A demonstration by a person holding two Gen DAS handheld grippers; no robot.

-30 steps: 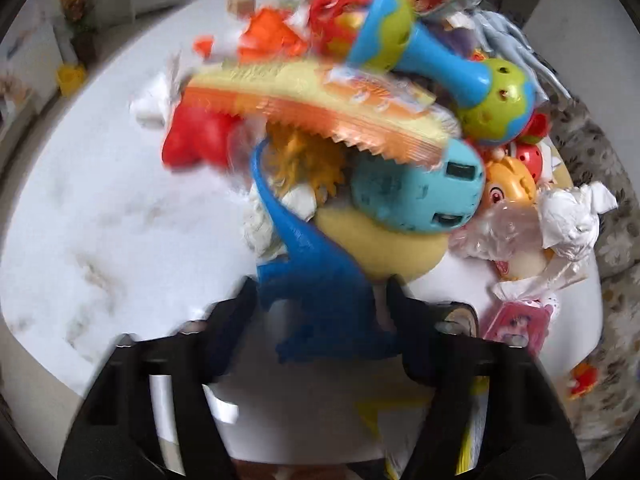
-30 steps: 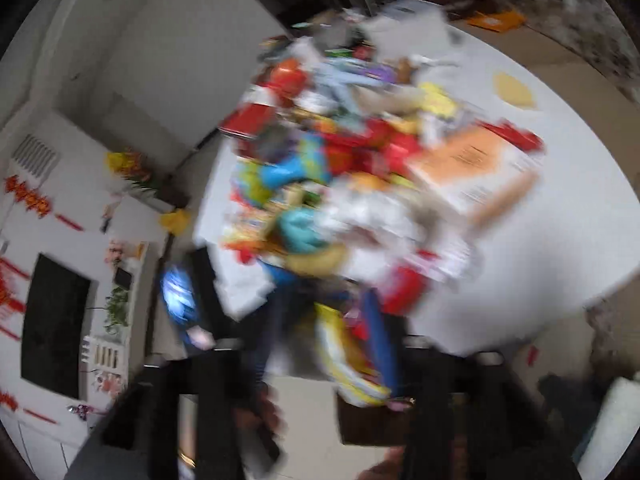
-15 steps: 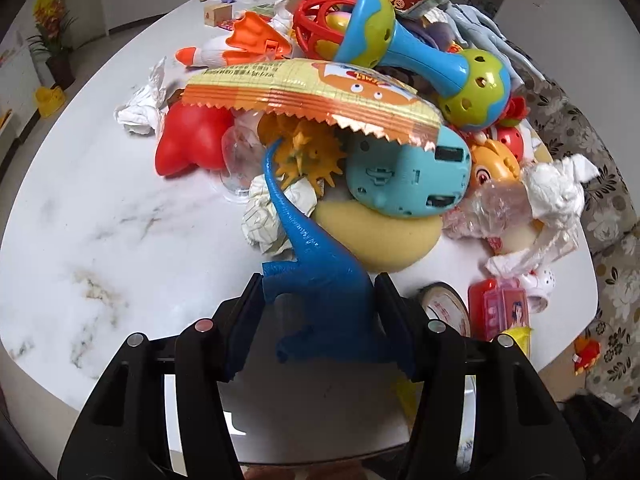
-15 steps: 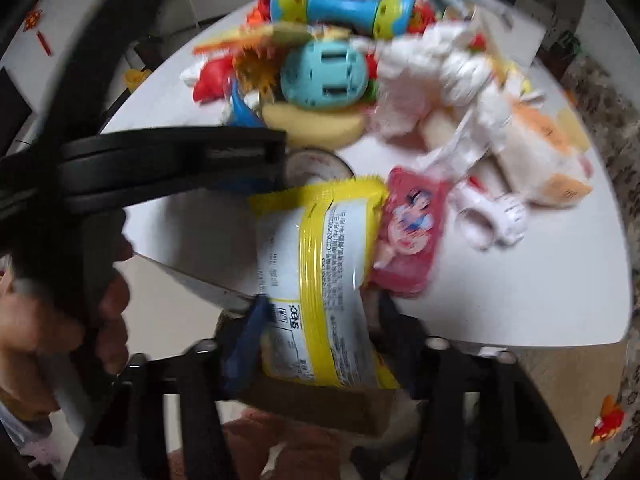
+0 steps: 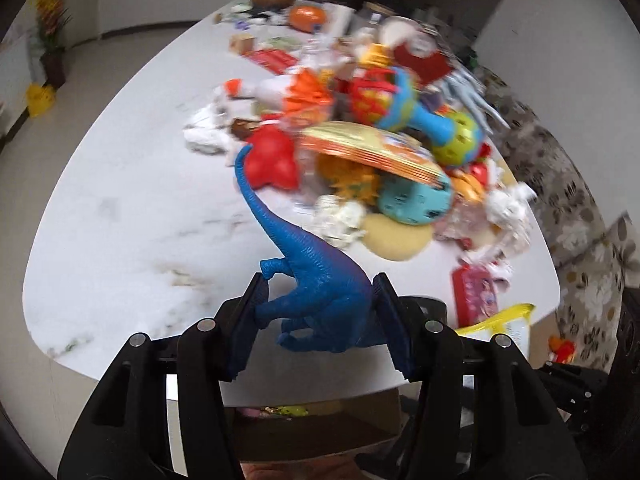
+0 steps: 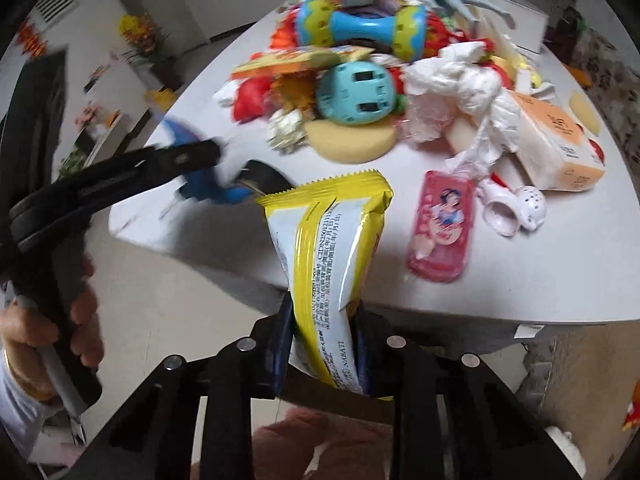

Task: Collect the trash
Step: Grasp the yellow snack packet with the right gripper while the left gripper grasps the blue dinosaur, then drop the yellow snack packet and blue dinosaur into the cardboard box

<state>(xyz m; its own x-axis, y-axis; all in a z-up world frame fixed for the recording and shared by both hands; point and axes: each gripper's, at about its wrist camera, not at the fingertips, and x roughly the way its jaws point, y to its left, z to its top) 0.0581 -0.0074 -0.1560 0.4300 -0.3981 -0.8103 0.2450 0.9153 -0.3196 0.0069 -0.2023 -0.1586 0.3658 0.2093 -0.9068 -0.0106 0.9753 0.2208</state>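
Currently the right gripper (image 6: 322,350) is clamped on the yellow snack wrapper (image 6: 332,264), pinching it near its lower end; the wrapper's long axis runs straight out along the fingers, crimped top edge pointing at the table (image 6: 480,276). It hangs off the table's near edge, above the floor side, not over the pile.

Left gripper (image 5: 320,320) is pinched on the blue toy dinosaur (image 5: 316,280), long neck or tail (can't tell which) reaching up toward the clutter; held above the table's near edge.

Key relation: a brown cardboard box (image 5: 312,432) shows directly below the left gripper, under the table lip. In the right wrist view a brown edge sits just behind the wrapper's pinched end, likely the same box. So my read is the wrapper needs to go down and back toward the holder, not forward. Right hand is the one carrying trash; the dinosaur is a toy, probably not for that box.

Remaining trash, e.g. the crumpled white tissue (image 6: 468,80), lies forward of both grippers, well apart.
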